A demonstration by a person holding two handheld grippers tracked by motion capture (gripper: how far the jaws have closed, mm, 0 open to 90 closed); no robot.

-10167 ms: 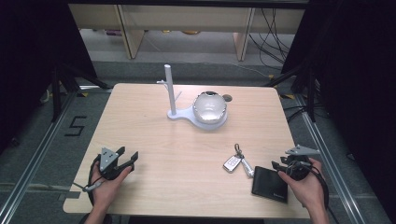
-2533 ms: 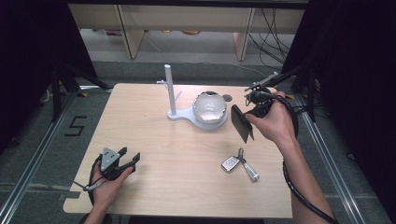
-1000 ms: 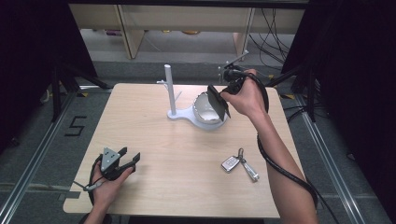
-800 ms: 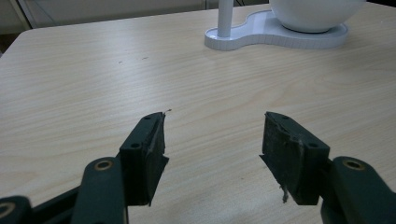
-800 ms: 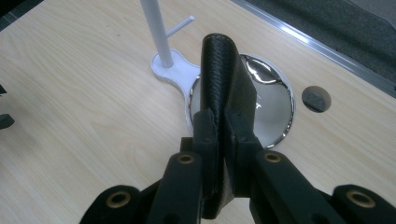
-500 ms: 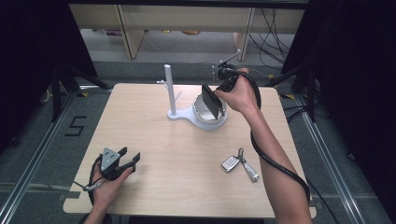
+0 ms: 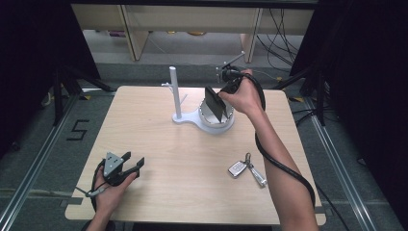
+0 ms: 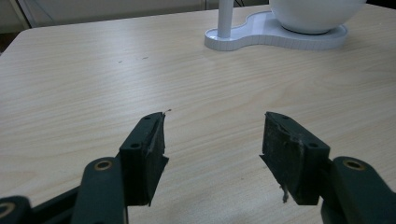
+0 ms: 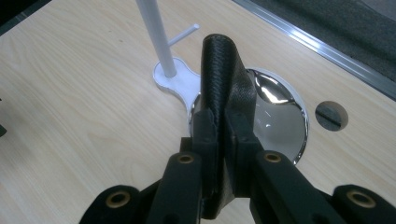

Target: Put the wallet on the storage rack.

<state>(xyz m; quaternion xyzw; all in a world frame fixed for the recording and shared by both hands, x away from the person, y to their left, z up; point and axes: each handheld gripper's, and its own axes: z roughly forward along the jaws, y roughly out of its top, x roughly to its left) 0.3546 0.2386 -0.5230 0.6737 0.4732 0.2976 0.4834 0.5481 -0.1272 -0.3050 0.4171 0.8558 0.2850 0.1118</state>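
Observation:
My right gripper [image 7: 222, 98] [image 9: 219, 123] is shut on a black wallet [image 7: 215, 104] [image 9: 224, 79], held on edge just above a shiny metal bowl [image 7: 217, 118] [image 9: 275, 116]. The bowl sits on a white stand base with an upright white post [image 7: 175, 94] [image 9: 156, 39]. My left gripper [image 7: 130, 166] [image 8: 212, 144] rests near the table's front left, jaws open with nothing between them. In the left gripper view the bowl [image 8: 313, 14] and the white base [image 8: 275, 37] lie far ahead. A key fob with keys [image 7: 245, 168] lies on the table at the right front.
The wooden table [image 7: 159, 144] has a round cable hole [image 9: 331, 115] beyond the bowl. Shelving and cables stand on the floor behind the table. Metal rails run along both sides of it.
My right gripper has picked up the wallet from the front right corner and carried it back and left to above the bowl, lowering slightly. The left gripper stayed still.

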